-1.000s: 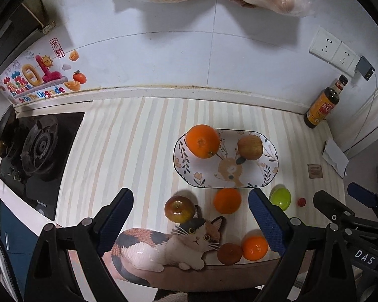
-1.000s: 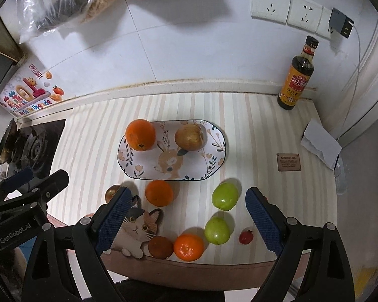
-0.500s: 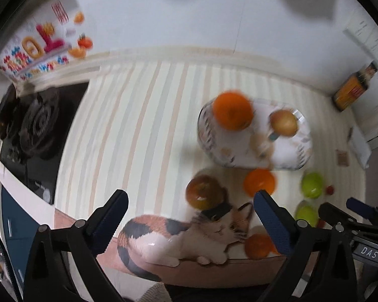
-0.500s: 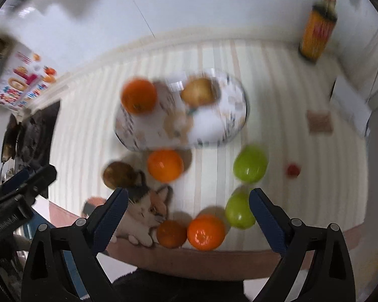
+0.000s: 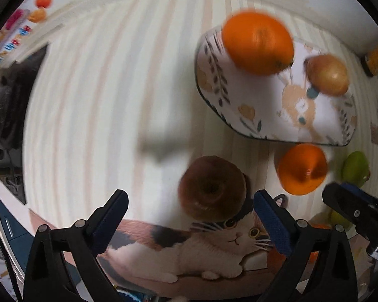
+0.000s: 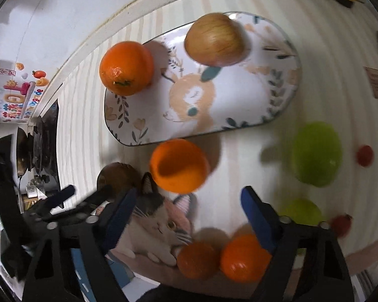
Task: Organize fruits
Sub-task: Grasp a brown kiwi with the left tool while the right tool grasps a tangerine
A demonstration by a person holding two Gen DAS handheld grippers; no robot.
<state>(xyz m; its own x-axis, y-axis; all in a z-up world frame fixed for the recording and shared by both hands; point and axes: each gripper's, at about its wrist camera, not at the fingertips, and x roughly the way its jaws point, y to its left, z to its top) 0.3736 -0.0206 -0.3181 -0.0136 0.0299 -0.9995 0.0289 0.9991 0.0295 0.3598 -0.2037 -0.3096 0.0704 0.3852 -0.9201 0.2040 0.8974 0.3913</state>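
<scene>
**Orange and russet fruit, two claws poised above**

Item: left gripper (image 5: 189, 216), jaws spread wide and empty, over the dark red apple (image 5: 211, 188) at the cat mat (image 5: 189, 249). Centre both pads on the apple's widest part before closing.

Item: right gripper (image 6: 186, 211), jaws closing, nothing pressed yet; loose orange (image 6: 179, 166) just ahead.

Destination: rabbit-print plate (image 6: 239, 115), already bearing two fruits.

Setting: striped countertop (image 5: 100, 88), white wall, stove at the left.

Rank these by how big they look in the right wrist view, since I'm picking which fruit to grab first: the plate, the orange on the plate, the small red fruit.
1. Plate
2. Orange on the plate
3. Small red fruit, clearly smallest
</scene>
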